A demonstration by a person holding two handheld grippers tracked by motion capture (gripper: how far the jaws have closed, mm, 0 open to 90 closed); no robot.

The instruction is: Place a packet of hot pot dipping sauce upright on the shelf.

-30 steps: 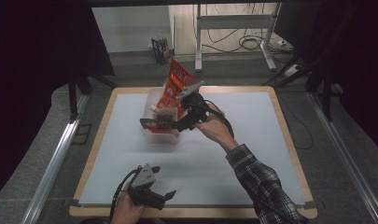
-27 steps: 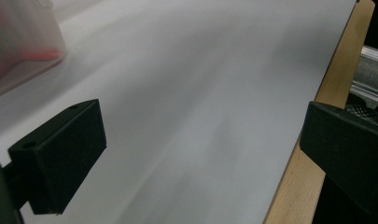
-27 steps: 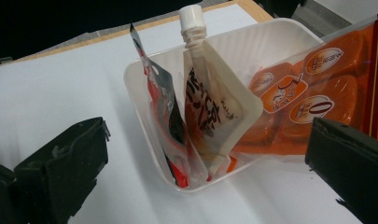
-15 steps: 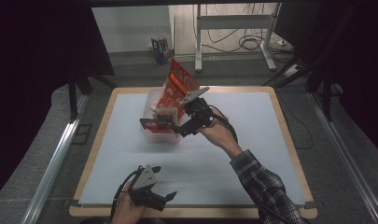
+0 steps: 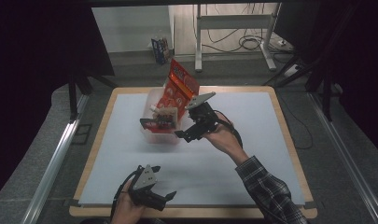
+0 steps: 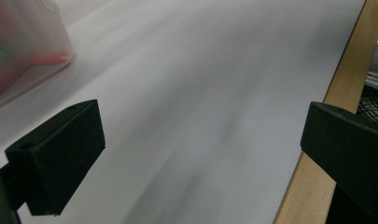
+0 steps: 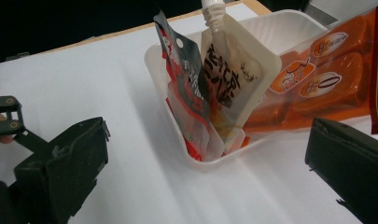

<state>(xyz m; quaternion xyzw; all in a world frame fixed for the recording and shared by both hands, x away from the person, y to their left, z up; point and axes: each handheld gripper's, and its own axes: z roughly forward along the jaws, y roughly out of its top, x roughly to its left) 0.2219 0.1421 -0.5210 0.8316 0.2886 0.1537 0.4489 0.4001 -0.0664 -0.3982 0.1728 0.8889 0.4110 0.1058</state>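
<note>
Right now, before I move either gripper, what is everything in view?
Translucent white plastic tub: one, on the white table mat, left of centre.
Tall red-orange snack bag: one, standing tilted in the tub's far side.
Beige spouted pouch: one, upright in the tub.
Dark red-and-black sachet: one, upright beside the pouch.
Small blue box: one, on the floor beyond the table.
Right gripper: black, jaws open, beside the tub.
Left gripper: black, jaws open, near the table's front edge.
</note>
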